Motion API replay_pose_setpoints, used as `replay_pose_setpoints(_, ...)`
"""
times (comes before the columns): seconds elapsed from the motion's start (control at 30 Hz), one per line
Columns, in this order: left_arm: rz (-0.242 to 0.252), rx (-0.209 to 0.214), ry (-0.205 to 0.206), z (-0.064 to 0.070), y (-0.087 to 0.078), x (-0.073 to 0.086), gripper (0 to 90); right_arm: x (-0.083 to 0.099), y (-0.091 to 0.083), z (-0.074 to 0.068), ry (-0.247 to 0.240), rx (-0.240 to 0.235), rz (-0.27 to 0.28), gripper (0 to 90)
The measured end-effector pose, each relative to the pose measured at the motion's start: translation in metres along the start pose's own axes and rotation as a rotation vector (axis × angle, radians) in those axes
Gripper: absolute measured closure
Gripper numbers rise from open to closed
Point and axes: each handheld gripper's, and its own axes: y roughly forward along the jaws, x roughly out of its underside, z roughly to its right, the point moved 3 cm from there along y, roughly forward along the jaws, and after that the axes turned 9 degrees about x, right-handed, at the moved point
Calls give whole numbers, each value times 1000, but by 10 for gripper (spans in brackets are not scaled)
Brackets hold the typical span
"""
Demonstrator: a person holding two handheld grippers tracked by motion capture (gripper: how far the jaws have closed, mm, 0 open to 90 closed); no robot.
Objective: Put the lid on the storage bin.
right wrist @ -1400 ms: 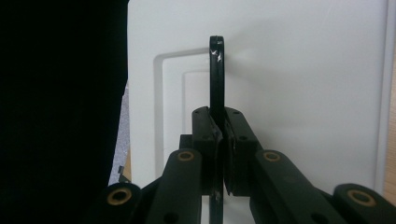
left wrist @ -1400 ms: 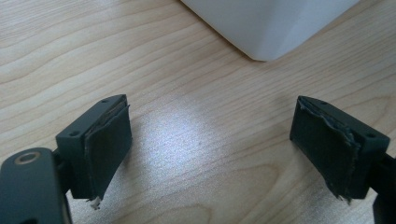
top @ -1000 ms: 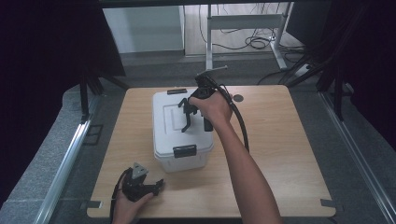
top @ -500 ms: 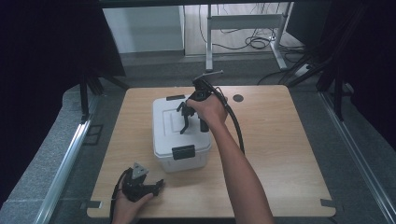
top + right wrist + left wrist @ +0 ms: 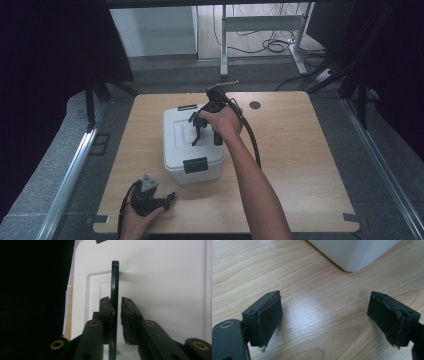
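Note:
A white lidded box (image 5: 175, 152) stands on the wooden table (image 5: 305, 150), left of centre. Its black carry handle (image 5: 196, 132) is lifted off the lid. My right gripper (image 5: 206, 122) reaches down over the lid and is shut on that handle. In the right gripper view the handle (image 5: 115, 277) runs edge-on between the two pads of the right gripper (image 5: 117, 303), above the white lid (image 5: 162, 277). My left gripper (image 5: 167, 200) rests near the table's front edge, left of the box. It stands open (image 5: 324, 315) over bare wood, with a box corner (image 5: 354, 252) ahead.
A black latch (image 5: 195, 165) clips the box's near side and another (image 5: 187, 107) its far side. A round cable hole (image 5: 255, 105) sits at the back of the table. The right half of the tabletop is bare. Dark floor and metal frame legs (image 5: 223, 45) surround the table.
The right hand and its gripper have shifted slightly over the lid while holding the handle. The left gripper has stayed where it was.

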Motion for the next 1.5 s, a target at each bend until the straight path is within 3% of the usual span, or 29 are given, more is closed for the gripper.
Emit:
replay_pose_setpoints(0.1,0,0,0,0,0,0,127,0,-3,3,-10,-5,26,724)
replay_pose_setpoints(0.43,-1,0,3,0,0,0,126,9,-34,21,-74,-69,188,503)
replay_pose_setpoints(0.7,0,0,1,0,0,0,126,29,-57,42,-117,-112,260,456)
replay_pose_setpoints(0.9,1,0,1,0,0,0,126,50,-72,68,-115,-138,303,422)
replay_pose_setpoints(1.07,0,0,1,0,0,0,126,71,-79,97,-96,-148,336,401)
replay_pose_setpoints(1.33,3,-1,2,0,0,0,126,108,-82,148,-44,-183,373,386)
replay_pose_setpoints(1.5,2,0,0,0,0,0,126,127,-81,172,-15,-195,391,378)
